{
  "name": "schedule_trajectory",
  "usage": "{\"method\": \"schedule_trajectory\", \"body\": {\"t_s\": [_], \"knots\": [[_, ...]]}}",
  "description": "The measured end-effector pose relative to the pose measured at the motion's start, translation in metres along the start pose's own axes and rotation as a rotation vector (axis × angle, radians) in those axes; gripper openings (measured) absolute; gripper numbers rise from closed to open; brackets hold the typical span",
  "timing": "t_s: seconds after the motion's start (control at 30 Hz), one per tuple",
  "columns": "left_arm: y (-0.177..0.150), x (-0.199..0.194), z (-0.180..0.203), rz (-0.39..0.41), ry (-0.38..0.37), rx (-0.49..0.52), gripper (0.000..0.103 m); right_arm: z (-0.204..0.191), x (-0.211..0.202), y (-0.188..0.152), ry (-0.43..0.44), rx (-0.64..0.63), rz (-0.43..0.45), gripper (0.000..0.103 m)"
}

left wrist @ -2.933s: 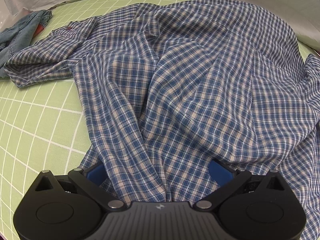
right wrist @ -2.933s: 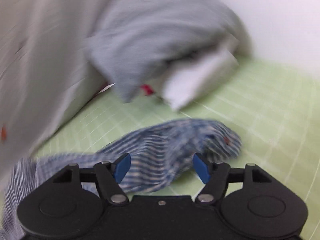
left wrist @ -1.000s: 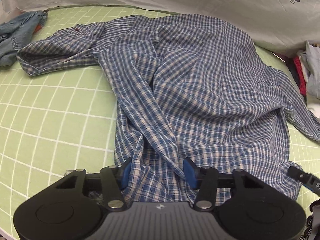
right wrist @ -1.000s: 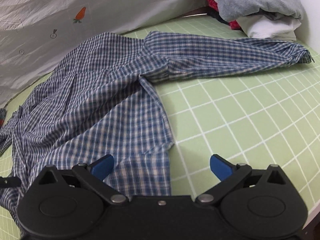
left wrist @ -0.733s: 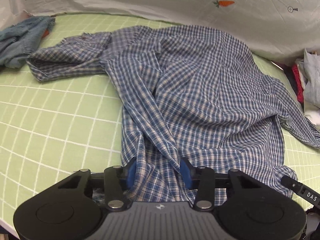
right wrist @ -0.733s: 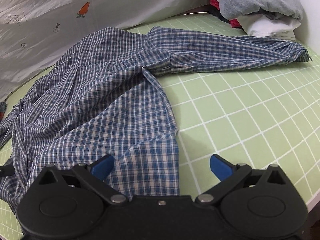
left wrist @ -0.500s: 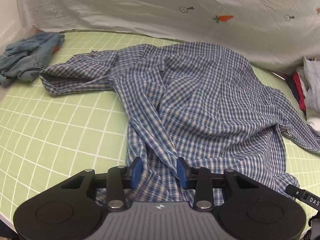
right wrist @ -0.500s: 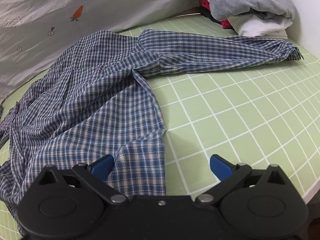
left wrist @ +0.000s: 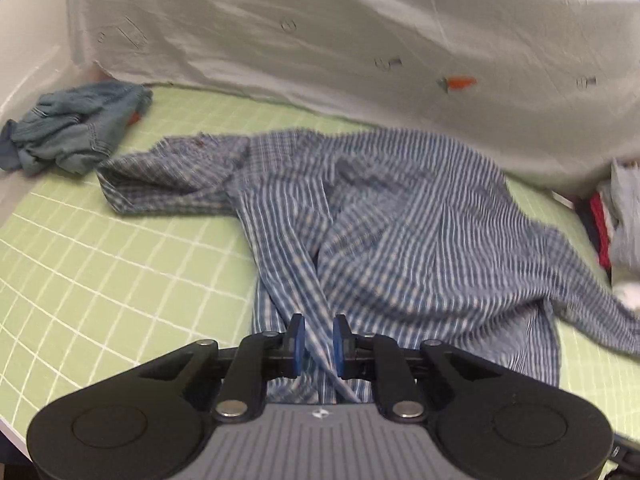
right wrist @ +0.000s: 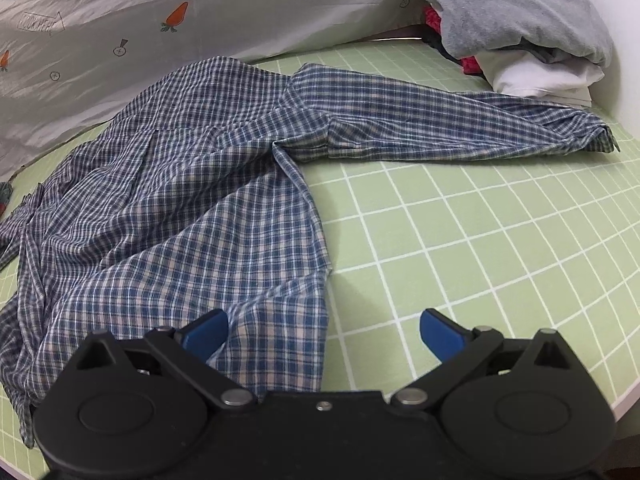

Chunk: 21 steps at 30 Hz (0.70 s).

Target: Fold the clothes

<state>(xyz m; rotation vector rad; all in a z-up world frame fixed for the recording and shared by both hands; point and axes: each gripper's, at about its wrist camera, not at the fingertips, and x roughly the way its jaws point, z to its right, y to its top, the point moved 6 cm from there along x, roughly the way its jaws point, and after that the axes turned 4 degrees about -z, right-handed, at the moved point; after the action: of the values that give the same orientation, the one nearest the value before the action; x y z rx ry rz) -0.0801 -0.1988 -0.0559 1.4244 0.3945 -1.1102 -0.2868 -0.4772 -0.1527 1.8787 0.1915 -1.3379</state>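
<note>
shirt: blue plaid shirt spread out crumpled on the green grid mat, one sleeve stretched toward the folded stack, the other bunched up near the denim

left gripper: left gripper has its jaws nearly together and closing, with a gathered fold of the shirt's hem between the blue pads

right gripper: right gripper is wide open, holding nothing; the shirt's lower corner lies between its jaws, nearer the left pad, bare mat by the other

denim: crumpled denim piece at the far left corner of the mat, just off the bunched sleeve

stack: pile of folded clothes, grey on top, white and red under it, near the long sleeve's cuff

backdrop: white sheet with little carrots hanging behind, its bottom edge right behind the collar end
</note>
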Motion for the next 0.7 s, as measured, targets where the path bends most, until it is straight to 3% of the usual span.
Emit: {"method": "schedule_trajectory", "body": {"t_s": [0.13, 0.33, 0.57, 0.6, 0.67, 0.7], "knots": [[-0.001, 0.008, 0.006, -0.036, -0.045, 0.005, 0.016, 0.002, 0.004, -0.003, 0.009, 0.013, -0.015, 0.103], [-0.034, 0.055, 0.013, -0.245, -0.021, 0.027, 0.017, 0.002, 0.003, -0.007, 0.016, 0.013, -0.019, 0.103], [-0.043, 0.072, 0.014, -0.294, -0.058, 0.022, 0.017, 0.007, 0.003, -0.011, 0.035, 0.049, -0.036, 0.102], [-0.043, 0.074, 0.015, -0.298, -0.058, 0.03, 0.017, 0.008, 0.003, -0.012, 0.042, 0.059, -0.041, 0.099], [-0.042, 0.073, 0.013, -0.291, -0.074, 0.024, 0.003, 0.008, 0.004, -0.013, 0.065, 0.08, -0.051, 0.088], [-0.041, 0.071, 0.011, -0.284, -0.081, 0.014, 0.002, 0.008, 0.004, -0.013, 0.076, 0.09, -0.056, 0.082]]}}
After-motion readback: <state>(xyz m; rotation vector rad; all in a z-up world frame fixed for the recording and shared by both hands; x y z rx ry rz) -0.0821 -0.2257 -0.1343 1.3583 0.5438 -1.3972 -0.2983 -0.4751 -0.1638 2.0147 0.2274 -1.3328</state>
